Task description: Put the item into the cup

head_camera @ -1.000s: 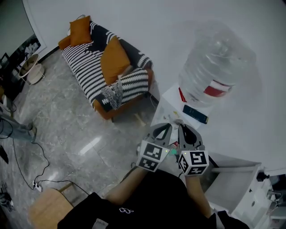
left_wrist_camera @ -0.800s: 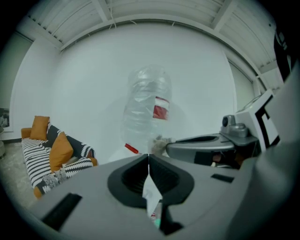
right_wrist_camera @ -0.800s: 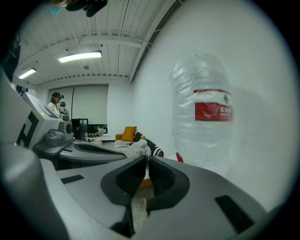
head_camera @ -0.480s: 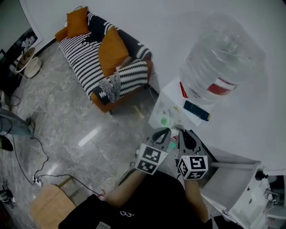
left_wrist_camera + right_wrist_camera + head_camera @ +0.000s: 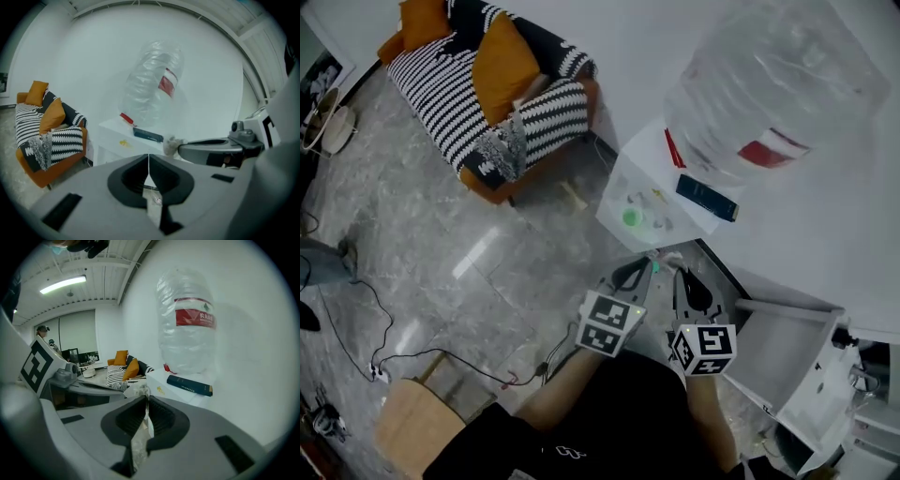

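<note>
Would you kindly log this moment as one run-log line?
left gripper: shut | right gripper: shut on crumpled white item | both side by side near white cabinet

Clear plastic bottle (image 5: 769, 84), glossy stone floor (image 5: 422, 244)

Blocked at the back of the bench (image 5: 645, 161) by a big bottle (image 5: 769, 84) and a book (image 5: 706, 198). Free over the floor (image 5: 487, 272) to the left, up to the sofa (image 5: 478, 84).
</note>
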